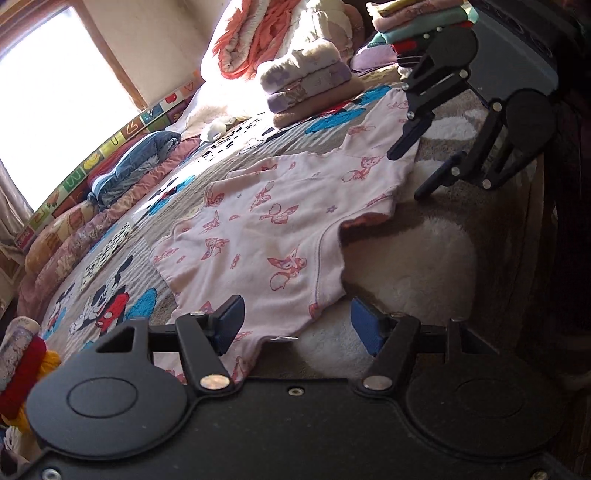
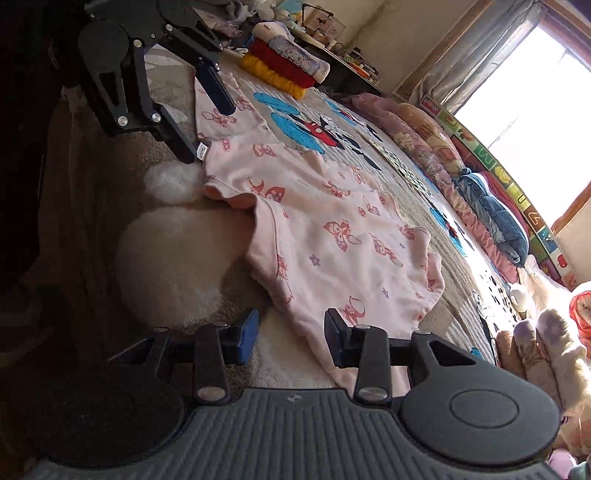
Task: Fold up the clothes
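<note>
A pale pink garment (image 1: 258, 236) (image 2: 332, 229) printed with butterflies lies spread flat on the cartoon-mouse blanket (image 1: 107, 299) (image 2: 325, 129). My left gripper (image 1: 297, 325) stands open low over one end of it, one finger above the cloth by a small white label (image 1: 284, 338). The right gripper (image 2: 291, 338) is open at the opposite end, the garment's edge reaching in beside its right finger. Each wrist view shows the other gripper across the garment: the right gripper (image 1: 417, 162) open, the left gripper (image 2: 207, 133) open. Neither one holds cloth.
Folded stacks stand around the bed: beige and purple (image 1: 306, 85), pastel (image 1: 417, 18), red and yellow (image 2: 284, 70). A blue cushion (image 2: 491, 206) and pillows line the window side. A fluffy white patch (image 2: 173, 266) lies beside the garment.
</note>
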